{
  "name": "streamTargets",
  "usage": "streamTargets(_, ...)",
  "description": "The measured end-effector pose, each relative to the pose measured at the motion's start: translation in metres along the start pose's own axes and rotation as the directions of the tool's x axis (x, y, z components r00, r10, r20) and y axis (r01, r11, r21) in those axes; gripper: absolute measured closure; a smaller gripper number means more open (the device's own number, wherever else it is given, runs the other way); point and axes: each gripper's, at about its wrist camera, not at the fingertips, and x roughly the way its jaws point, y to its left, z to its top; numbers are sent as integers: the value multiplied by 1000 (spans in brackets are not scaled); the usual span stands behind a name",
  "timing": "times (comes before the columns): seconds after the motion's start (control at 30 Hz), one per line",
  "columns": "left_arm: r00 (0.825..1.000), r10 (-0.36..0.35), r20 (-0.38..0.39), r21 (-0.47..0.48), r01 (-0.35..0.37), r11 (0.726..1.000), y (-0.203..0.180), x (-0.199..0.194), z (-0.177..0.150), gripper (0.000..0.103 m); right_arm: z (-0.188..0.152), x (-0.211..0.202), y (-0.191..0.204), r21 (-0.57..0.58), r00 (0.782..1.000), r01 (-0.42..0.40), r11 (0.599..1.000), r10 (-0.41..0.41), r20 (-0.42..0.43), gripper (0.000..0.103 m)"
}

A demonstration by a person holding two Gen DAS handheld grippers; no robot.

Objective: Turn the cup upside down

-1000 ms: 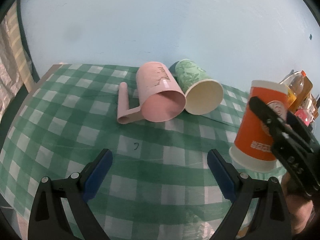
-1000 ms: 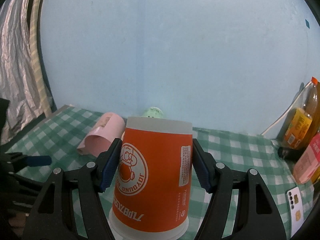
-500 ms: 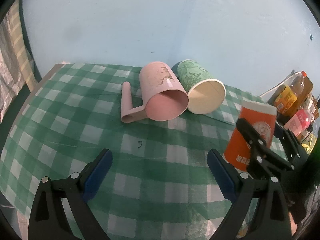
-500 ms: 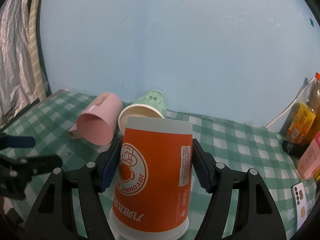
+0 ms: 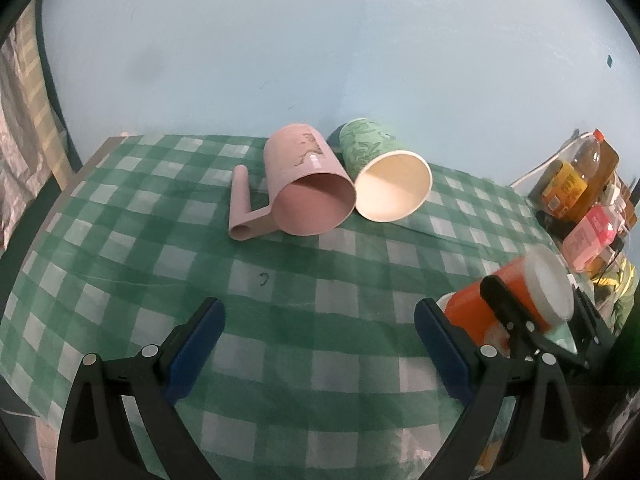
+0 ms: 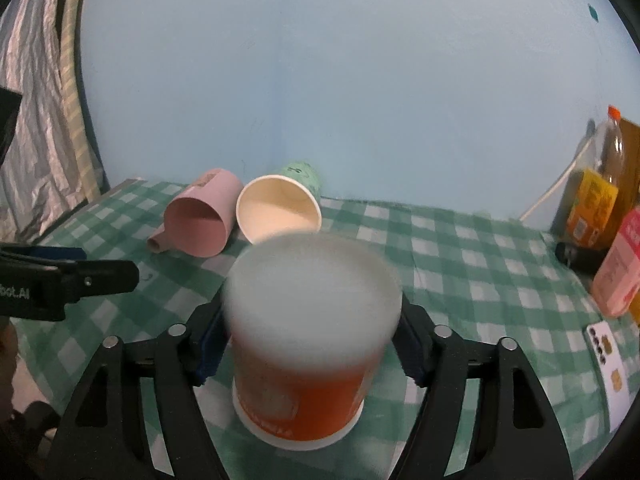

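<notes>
My right gripper (image 6: 312, 350) is shut on an orange paper cup (image 6: 304, 384), held upside down with its white base toward the camera and its rim low over the green checked tablecloth (image 6: 480, 280). The cup (image 5: 508, 304) and right gripper (image 5: 532, 320) also show at the right edge of the left wrist view. My left gripper (image 5: 320, 344) is open and empty above the cloth. A pink mug (image 5: 308, 188) and a green paper cup (image 5: 384, 180) lie on their sides at the back, touching each other.
Drink bottles and cartons (image 5: 576, 184) stand at the back right by the blue wall. A phone (image 6: 608, 364) lies on the cloth at the right. A silver curtain (image 6: 36, 120) hangs at the left. The left gripper (image 6: 68, 280) shows at the left.
My right gripper has lowered and tilted forward with the orange cup, so the cup's base now faces the camera and its rim is close to the cloth. The left gripper has stayed open.
</notes>
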Motion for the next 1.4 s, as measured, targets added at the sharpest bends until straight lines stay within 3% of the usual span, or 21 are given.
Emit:
streamTargets(0.13, 999, 4, 36, 5, -4, 1000, -4, -9, -5, 1, 1, -7, -5, 24, 1000, -3, 1000, 3, 6, 24)
streamTargets(0.47, 991, -19, 133, 57, 12, 998, -20, -45, -8, 1, 12, -49, -18, 83, 999, -8, 997, 4, 48, 14)
streamTargets(0.77, 970, -21, 244, 121, -9, 993, -36, -81, -14, 1, 20, -86, -33, 129, 998, 23, 991, -30, 55, 11)
streamTargets(1.4, 969, 6, 245, 182, -52, 982, -56, -85, -21, 0, 11, -99, -45, 152, 999, 39, 988, -43, 22, 11)
